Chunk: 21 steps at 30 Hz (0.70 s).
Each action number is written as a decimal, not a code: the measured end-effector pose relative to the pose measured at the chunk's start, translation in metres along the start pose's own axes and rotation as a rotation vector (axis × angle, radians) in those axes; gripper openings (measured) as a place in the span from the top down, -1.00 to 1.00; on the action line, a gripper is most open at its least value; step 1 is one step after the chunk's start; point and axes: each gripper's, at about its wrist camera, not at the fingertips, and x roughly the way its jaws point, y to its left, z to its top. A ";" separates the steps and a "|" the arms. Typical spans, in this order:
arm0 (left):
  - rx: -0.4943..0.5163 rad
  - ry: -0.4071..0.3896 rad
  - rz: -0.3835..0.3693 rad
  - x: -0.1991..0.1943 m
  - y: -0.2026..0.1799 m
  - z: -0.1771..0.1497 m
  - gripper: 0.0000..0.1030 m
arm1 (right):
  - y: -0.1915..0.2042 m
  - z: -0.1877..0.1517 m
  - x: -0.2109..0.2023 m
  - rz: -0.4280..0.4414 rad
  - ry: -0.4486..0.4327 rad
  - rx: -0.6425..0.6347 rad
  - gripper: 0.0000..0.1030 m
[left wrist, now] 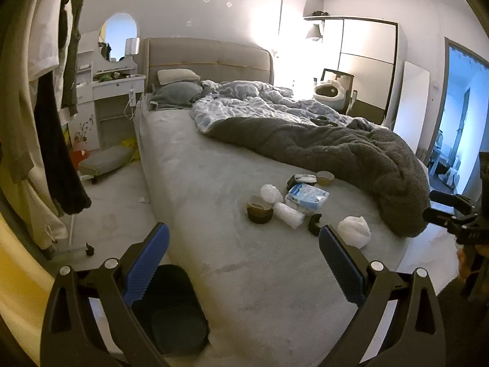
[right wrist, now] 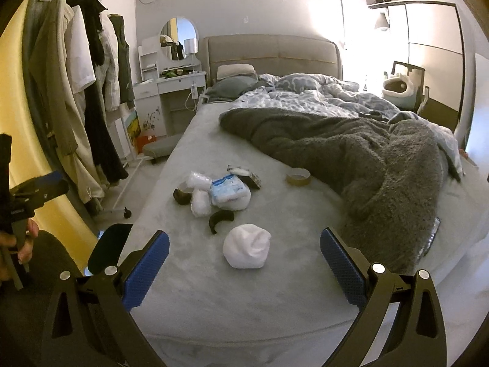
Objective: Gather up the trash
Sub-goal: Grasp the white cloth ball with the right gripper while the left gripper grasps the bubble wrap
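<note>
White crumpled tissue (right wrist: 247, 246) lies on the bed (right wrist: 214, 290) just ahead of my right hand-held gripper (right wrist: 244, 270), both hand-held grippers spread wide, empty.

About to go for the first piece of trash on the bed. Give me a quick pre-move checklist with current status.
1. Right gripper open and empty: ok, fingers spread wide.
2. Left gripper open and empty: ok.
3. Nearest piece reachable: ok, the white crumpled wad lies alone on the bed, right ahead of the right gripper.
4. Wad free of other items: ok, the black curved piece lies close by but apart.
5. Bin ready: ok, the black bin stands open beside the bed under the left gripper; contents cannot tell.
6. Trash hidden under the grey blanket: cannot tell.
</note>
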 end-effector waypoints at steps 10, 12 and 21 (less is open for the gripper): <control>0.073 -0.017 0.047 0.018 -0.009 0.006 -0.93 | 0.002 -0.008 0.025 0.021 0.025 -0.008 -0.94; 0.097 -0.013 0.030 0.023 -0.012 0.006 -0.93 | 0.000 -0.009 0.029 0.012 0.029 -0.009 -0.94; 0.098 0.043 -0.097 0.054 -0.017 0.022 -0.93 | -0.005 -0.007 0.060 0.034 0.086 0.003 -0.94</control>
